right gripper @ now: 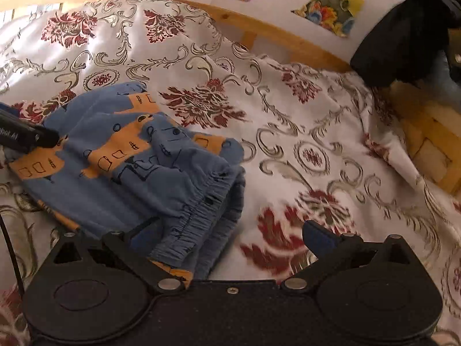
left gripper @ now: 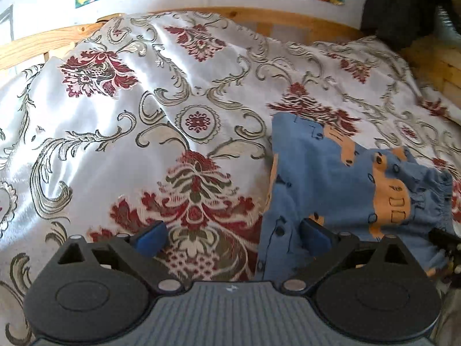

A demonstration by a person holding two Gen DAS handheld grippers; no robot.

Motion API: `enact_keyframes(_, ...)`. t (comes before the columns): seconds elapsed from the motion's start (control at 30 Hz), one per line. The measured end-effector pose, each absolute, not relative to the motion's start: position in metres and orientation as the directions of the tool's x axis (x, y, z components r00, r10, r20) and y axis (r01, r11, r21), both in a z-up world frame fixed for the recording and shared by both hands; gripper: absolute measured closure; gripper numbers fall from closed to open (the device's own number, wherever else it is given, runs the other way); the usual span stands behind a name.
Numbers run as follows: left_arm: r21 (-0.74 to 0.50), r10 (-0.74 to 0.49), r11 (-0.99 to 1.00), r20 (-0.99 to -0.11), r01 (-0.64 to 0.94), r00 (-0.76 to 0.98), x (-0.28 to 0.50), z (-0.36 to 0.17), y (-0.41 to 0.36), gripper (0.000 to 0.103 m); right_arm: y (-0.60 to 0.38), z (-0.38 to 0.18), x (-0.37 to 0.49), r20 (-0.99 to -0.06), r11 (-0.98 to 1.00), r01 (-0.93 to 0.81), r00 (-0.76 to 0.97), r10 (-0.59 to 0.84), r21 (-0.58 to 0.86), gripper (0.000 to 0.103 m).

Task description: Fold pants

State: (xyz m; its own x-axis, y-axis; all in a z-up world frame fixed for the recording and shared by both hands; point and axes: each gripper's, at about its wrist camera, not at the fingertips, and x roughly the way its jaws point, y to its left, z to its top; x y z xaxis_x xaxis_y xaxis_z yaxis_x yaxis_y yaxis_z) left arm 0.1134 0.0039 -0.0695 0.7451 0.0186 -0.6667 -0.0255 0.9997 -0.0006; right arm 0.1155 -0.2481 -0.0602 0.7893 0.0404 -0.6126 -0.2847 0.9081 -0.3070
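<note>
Pants, blue with orange patches, folded in a bundle on floral bedspread. Left gripper jaws wide apart, empty, right finger over pants' edge, contact unclear. Right gripper jaws apart too, left finger half hidden behind waistband. Dark cloth at headboard, cut off, unidentifiable.

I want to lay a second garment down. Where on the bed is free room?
Free: the bedspread left of the pants, up to the wooden rail; also right of the pants, toward the black cloth. Crowded: around the pants, where both open grippers sit, left and right.
</note>
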Motion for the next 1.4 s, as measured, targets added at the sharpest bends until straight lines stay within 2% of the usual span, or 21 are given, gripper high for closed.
enact_keyframes(0.1, 0.008, -0.005, 1.0, -0.672, 0.014, 0.74, 0.101, -0.065, 0.009, 0.002, -0.261, -0.051, 0.107, -0.624, 0.933, -0.259, 0.78, 0.05, -0.248, 0.001)
enact_keyframes(0.2, 0.035, 0.004, 0.999, -0.665, 0.026, 0.747, 0.098, -0.053, 0.011, 0.002, -0.268, -0.034, 0.087, -0.555, 0.957, -0.22, 0.828, 0.082, -0.188, 0.001)
enact_keyframes(0.3, 0.048, 0.048, 0.999, -0.64, -0.023, 0.767, 0.107, -0.034, 0.012, 0.002, -0.262, -0.025, 0.085, -0.444, 0.959, -0.167, 0.895, 0.049, -0.23, 0.001)
enact_keyframes(0.43, 0.016, 0.036, 0.999, -0.632, -0.033, 0.774, 0.134, -0.015, 0.008, 0.001, -0.243, -0.026, 0.11, -0.341, 0.944, -0.11, 0.94, -0.004, -0.313, 0.001)
enact_keyframes(0.57, 0.048, 0.068, 0.998, -0.635, -0.049, 0.769, 0.176, -0.017, -0.008, 0.001, -0.228, -0.043, 0.138, -0.295, 0.905, -0.065, 0.953, -0.069, -0.42, 0.001)
enact_keyframes(0.87, 0.14, 0.147, 0.987, -0.651, -0.073, 0.745, 0.22, -0.063, -0.026, 0.001, -0.232, -0.075, 0.161, -0.317, 0.885, -0.037, 0.94, -0.127, -0.464, 0.001)
enact_keyframes(1.1, 0.187, 0.187, 0.979, -0.633, -0.086, 0.751, 0.23, -0.076, -0.027, 0.0, -0.258, -0.084, 0.17, -0.36, 0.906, 0.008, 0.916, -0.176, -0.424, 0.001)
enact_keyframes(1.17, 0.181, 0.185, 0.98, -0.636, -0.088, 0.749, 0.23, -0.076, -0.026, 0.0, -0.265, -0.079, 0.167, -0.345, 0.919, 0.034, 0.921, -0.181, -0.393, 0.001)
enact_keyframes(1.27, 0.137, 0.182, 0.983, -0.635, -0.123, 0.751, 0.222, -0.066, -0.018, 0.001, -0.258, -0.066, 0.155, -0.296, 0.92, 0.005, 0.946, -0.131, -0.392, 0.001)
enact_keyframes(1.4, 0.085, 0.145, 0.989, -0.609, -0.118, 0.78, 0.191, -0.05, -0.008, 0.001, -0.246, -0.052, 0.14, -0.316, 0.942, -0.115, 0.949, 0.01, -0.314, 0.001)
